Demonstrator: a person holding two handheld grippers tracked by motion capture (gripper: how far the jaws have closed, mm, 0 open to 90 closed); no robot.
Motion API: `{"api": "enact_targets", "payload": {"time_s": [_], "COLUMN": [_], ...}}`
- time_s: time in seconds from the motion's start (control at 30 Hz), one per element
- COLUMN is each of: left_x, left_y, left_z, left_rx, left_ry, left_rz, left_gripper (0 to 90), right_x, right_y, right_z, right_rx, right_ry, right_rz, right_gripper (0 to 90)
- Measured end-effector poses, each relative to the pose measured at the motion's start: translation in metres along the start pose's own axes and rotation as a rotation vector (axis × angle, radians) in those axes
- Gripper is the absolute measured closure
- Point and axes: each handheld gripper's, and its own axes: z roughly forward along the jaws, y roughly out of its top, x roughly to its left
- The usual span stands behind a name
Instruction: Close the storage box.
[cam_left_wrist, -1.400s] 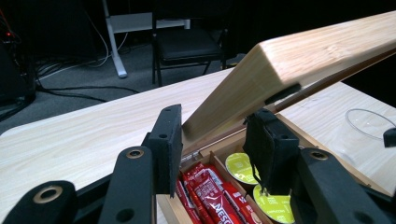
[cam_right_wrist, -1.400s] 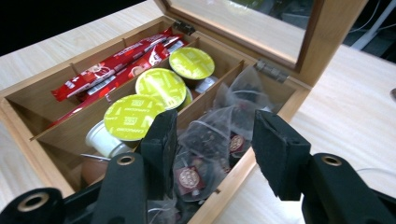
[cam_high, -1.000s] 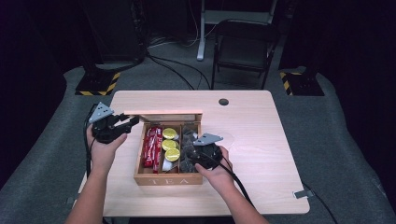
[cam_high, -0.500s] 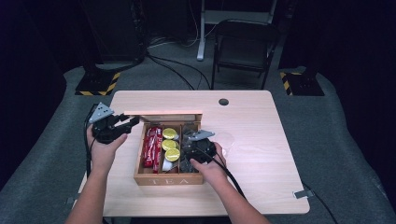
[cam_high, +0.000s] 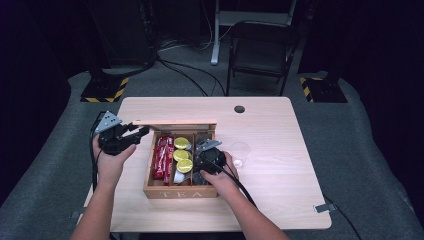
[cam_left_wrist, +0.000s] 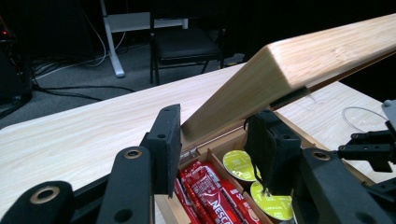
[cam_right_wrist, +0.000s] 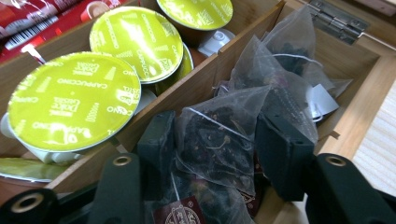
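Dark floor and a folding chair frame a pale wooden table (cam_high: 280, 150), and on it, toward the person's side, sits a wooden tea box (cam_high: 181, 192), the landmark for everything else. Its lid (cam_left_wrist: 299, 70) is propped up at the box's far-left edge by the left gripper (cam_left_wrist: 215, 144), whose jaws are clamped on the lid's rim. Inside the box, red sachets (cam_high: 162, 156) fill the left compartment, yellow capsules (cam_right_wrist: 74, 100) the middle one, and mesh tea bags (cam_right_wrist: 275, 74) the right one. The right gripper (cam_right_wrist: 215, 154) dips into that right compartment, its jaws having just opened and now standing apart around the nearest tea bag (cam_right_wrist: 217, 140), pads apparently not yet pressing. That bag lies straight ahead between the jaws, so the right hand is the one placed to close and lift. A clear cup (cam_high: 240, 150) waits just right of the box.
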Motion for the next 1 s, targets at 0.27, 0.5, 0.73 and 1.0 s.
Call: {"api": "enact_targets", "payload": {"time_s": [0.27, 0.5, 0.73, 1.0], "left_x": [0.000, 0.000, 0.001, 0.000], "left_y": [0.000, 0.000, 0.000, 0.000], "left_z": [0.000, 0.000, 0.001, 0.001], "left_rx": [-0.005, -0.005, -0.010, -0.009], "left_ry": [0.001, -0.001, -0.002, 0.000], "left_rz": [-0.001, -0.002, -0.005, -0.002], "left_gripper": [55.4, 55.4, 55.3, 55.4], "right_x": [0.002, -0.001, 0.001, 0.000], "right_y": [-0.002, -0.001, 0.002, 0.002], "right_z": [0.006, 0.004, -0.011, -0.024], "right_rx": [0.016, 0.014, -0.054, -0.081], "right_ry": [-0.021, 0.005, 0.004, 0.027], "right_rz": [-0.018, 0.011, 0.016, 0.014], "right_gripper": [61.8, 69.1, 71.2, 71.8]}}
